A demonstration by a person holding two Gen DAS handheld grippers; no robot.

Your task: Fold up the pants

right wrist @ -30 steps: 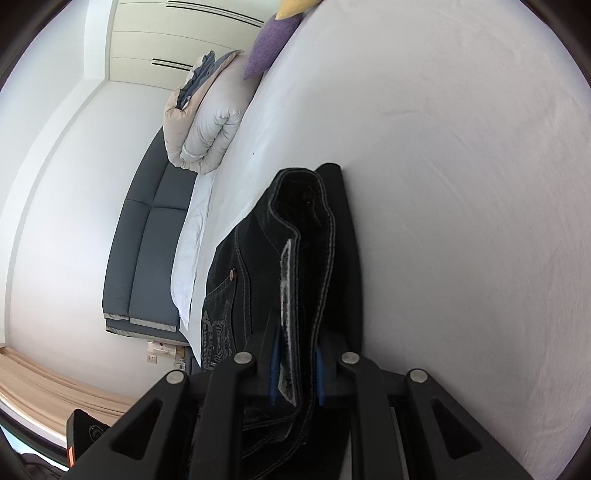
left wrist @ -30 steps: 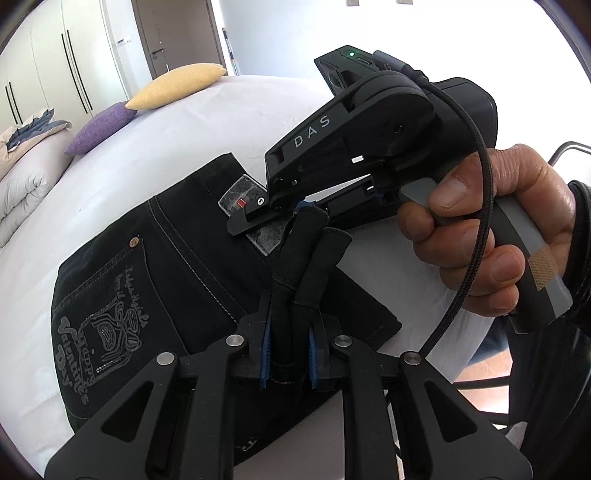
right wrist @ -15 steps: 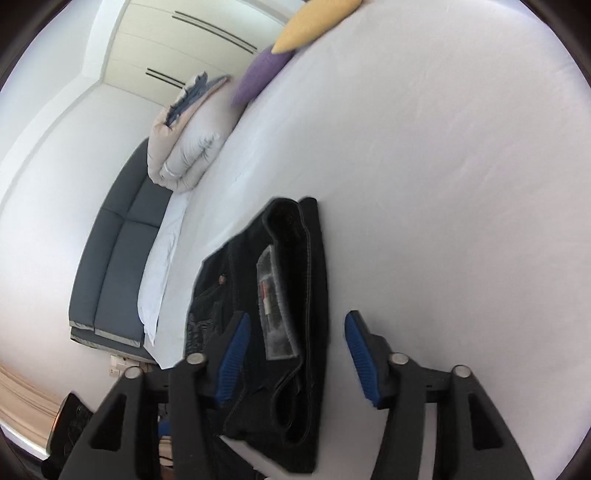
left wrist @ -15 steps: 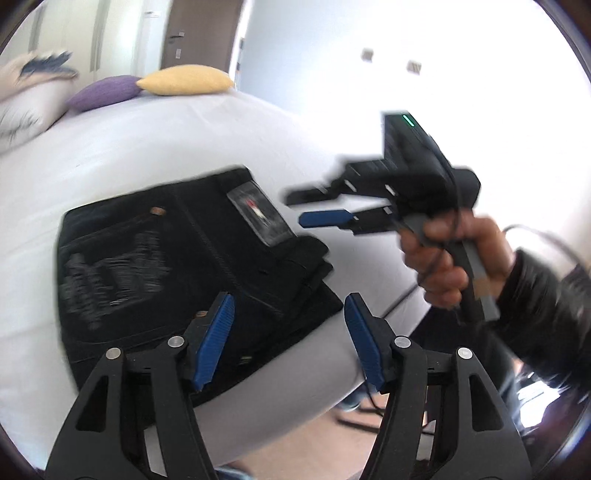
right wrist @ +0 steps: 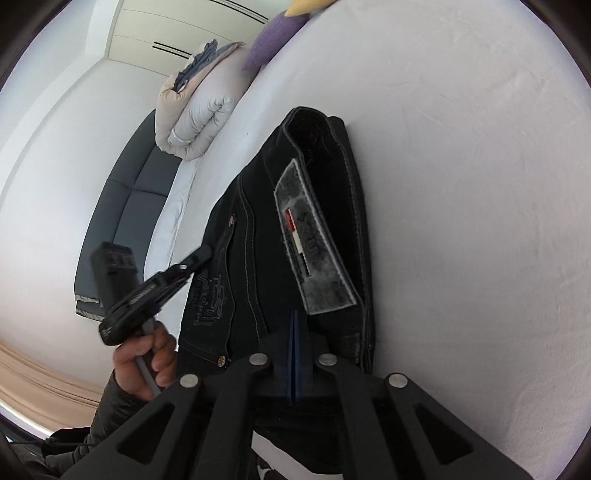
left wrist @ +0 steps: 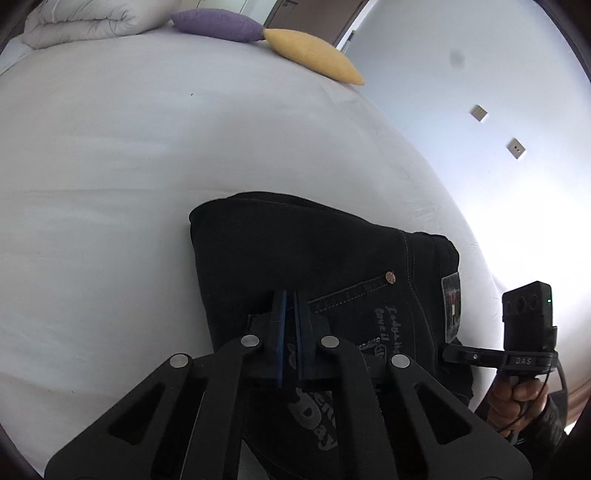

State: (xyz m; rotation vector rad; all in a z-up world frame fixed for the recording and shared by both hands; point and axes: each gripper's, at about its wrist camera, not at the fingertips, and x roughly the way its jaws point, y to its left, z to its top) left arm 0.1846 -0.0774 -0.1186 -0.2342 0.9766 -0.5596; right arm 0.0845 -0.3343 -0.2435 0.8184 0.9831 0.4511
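Since half a second ago we have swung our left gripper point(left wrist: 290, 321) across from the waistband end of the folded black denim pants point(left wrist: 314, 258) to the back-pocket side, and both pairs of blue-padded jaws, then spread wide, have just been closing. Those pants lie folded into a compact block on the white bed sheet point(left wrist: 110, 184), near its edge, with the grey woven waistband label point(right wrist: 314, 240) facing up and pale lettering printed on the back pocket point(left wrist: 388, 328). Our left gripper is clenched with nothing between its pads, hovering over the pocket area. Our right gripper point(right wrist: 294, 343) is likewise clenched, empty, just short of the label end of the pants; whether it touches the cloth we cannot tell. Each is held by a bare hand point(right wrist: 147, 354) in a dark sleeve. Further off on the bed rest a purple cushion point(left wrist: 218, 24), a yellow cushion point(left wrist: 314, 55) touching it, and a rolled white duvet point(left wrist: 85, 18). Beyond the bed stands a dark grey sofa point(right wrist: 125, 206).
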